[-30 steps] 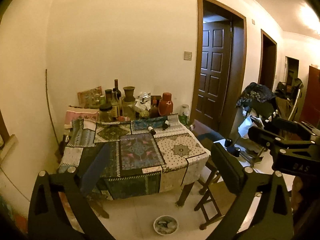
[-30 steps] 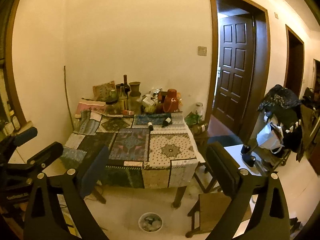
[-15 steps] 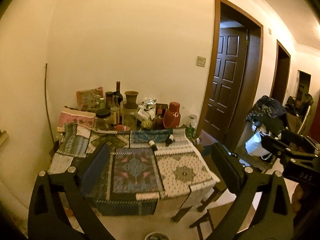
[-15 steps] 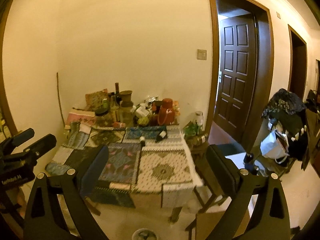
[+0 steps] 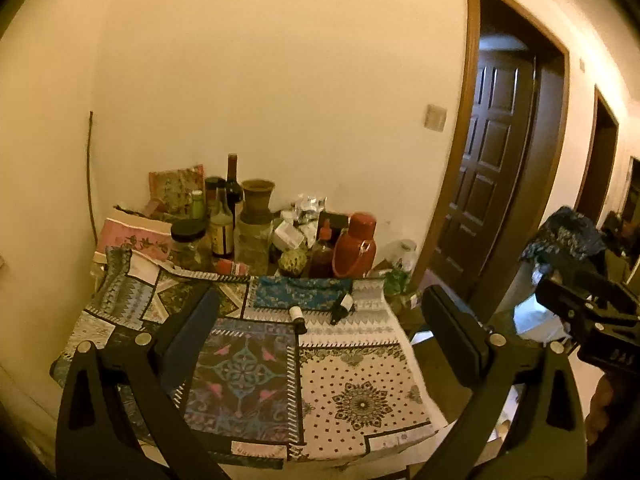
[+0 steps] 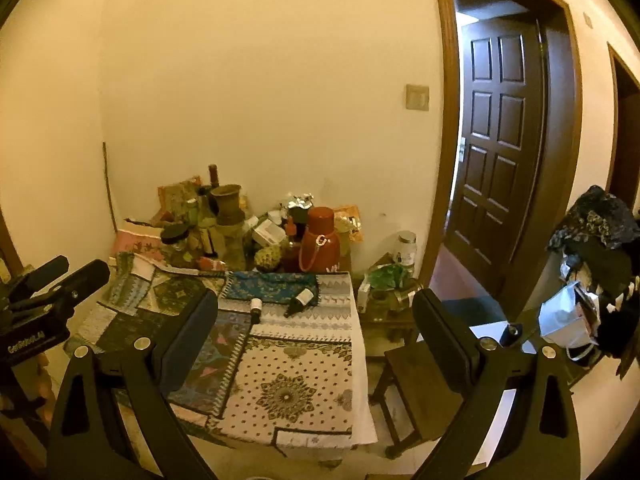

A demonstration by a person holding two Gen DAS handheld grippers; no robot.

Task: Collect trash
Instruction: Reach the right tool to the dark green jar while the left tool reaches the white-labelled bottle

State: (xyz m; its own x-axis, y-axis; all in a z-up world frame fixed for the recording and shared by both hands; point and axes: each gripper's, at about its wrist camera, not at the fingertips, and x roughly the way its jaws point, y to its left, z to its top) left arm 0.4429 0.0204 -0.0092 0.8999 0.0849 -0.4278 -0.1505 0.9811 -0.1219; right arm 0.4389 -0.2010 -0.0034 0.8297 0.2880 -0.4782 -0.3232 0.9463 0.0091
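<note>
Two small dark bottles lie on the patchwork tablecloth (image 5: pixel 360 392): one with a white cap (image 5: pixel 297 314) (image 6: pixel 255 305), one with a white label (image 5: pixel 342 306) (image 6: pixel 300 300). My left gripper (image 5: pixel 320 328) is open and empty, still short of the table's near edge. My right gripper (image 6: pixel 316 324) is open and empty too, aimed at the table's right side (image 6: pixel 304 392). Each gripper shows at the edge of the other's view: the right one (image 5: pixel 592 320), the left one (image 6: pixel 44 296).
Bottles, jars, a brown vase (image 5: pixel 258 200) and a red flask (image 5: pixel 356 244) crowd the table's far end against the wall. A wooden stool (image 6: pixel 416 376) and low side table with a jar (image 6: pixel 405 248) stand right of the table. A dark door (image 6: pixel 500 152) is beyond.
Both grippers have moved forward toward the table and tilted up; the table looms larger and the bowl on the floor has dropped out of view. Both stay open.
</note>
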